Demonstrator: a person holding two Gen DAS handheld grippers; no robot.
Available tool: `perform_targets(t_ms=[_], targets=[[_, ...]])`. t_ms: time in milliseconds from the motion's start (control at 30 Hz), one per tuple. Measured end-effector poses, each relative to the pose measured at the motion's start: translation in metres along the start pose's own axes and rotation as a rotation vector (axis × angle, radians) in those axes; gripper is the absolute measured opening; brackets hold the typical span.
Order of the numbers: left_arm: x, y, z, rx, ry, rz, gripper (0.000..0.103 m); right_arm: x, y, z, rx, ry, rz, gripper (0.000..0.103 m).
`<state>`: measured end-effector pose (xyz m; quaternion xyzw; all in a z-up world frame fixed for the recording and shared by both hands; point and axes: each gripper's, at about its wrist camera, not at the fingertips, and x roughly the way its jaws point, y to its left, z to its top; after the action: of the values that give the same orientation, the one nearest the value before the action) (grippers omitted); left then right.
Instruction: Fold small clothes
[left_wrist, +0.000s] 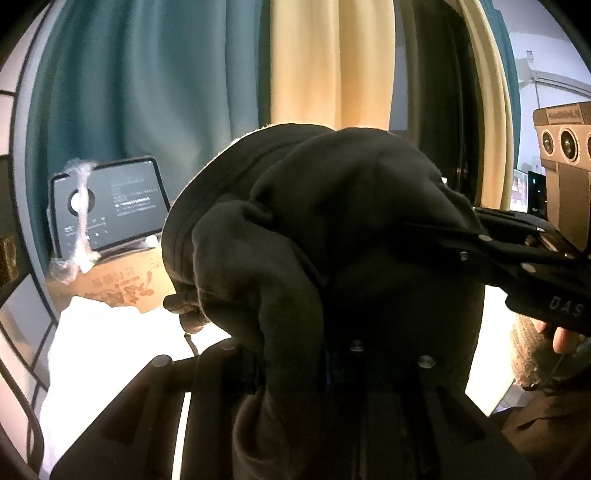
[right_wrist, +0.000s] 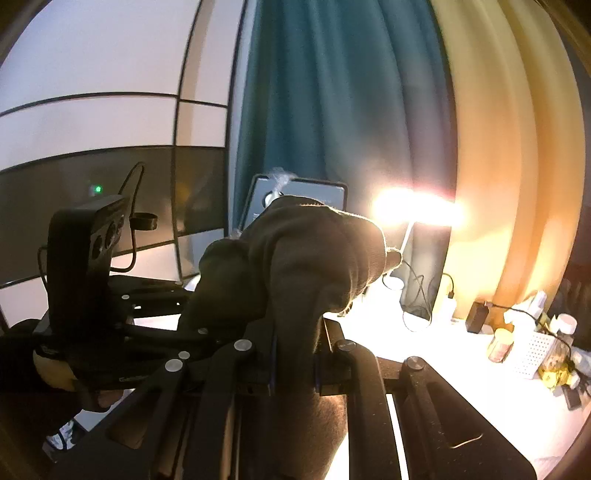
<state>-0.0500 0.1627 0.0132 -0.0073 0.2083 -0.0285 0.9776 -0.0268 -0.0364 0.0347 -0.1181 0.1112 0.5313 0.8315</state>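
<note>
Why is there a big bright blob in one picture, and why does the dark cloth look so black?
Right wrist view: a lamp near the curtain flares, washing out the table and rim-lighting the dark garment. Left wrist view: the garment is backlit against the white table, so its folds go nearly black. Both fisheye views bend straight lines.

L gripper (left_wrist: 295, 369) jaws nearly closed, clamped on dark garment (left_wrist: 332, 221); fabric bunches over fingers, tips hidden. R gripper (right_wrist: 293, 365) same: narrow gap, pads pinching the cloth, pointing slightly down. Both grippers close together, side by side, R one coming in from right edge of left-wrist view. Person's fingers (left_wrist: 561, 338) wrapped round R handle; knit sleeve cuff (left_wrist: 528, 350) at wrist.
</note>
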Motion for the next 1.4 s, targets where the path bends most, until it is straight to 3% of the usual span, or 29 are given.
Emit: perform_targets(t_ms=[700,1033,1400], targets=[[0.090,0.032,-0.023,-0.083,0.197,-0.049,0.021,0.098,-0.059,-0.037,0.137,0.169,-0.001,0.015],[0.137,0.051,-0.038,-0.114,0.328,-0.057,0.022,0.149,-0.090,-0.066,0.219,0.269,0.008,0.015],[0.178,0.077,-0.064,-0.233,0.481,-0.078,0.026,0.199,-0.115,-0.110,0.308,0.423,0.043,0.015]])
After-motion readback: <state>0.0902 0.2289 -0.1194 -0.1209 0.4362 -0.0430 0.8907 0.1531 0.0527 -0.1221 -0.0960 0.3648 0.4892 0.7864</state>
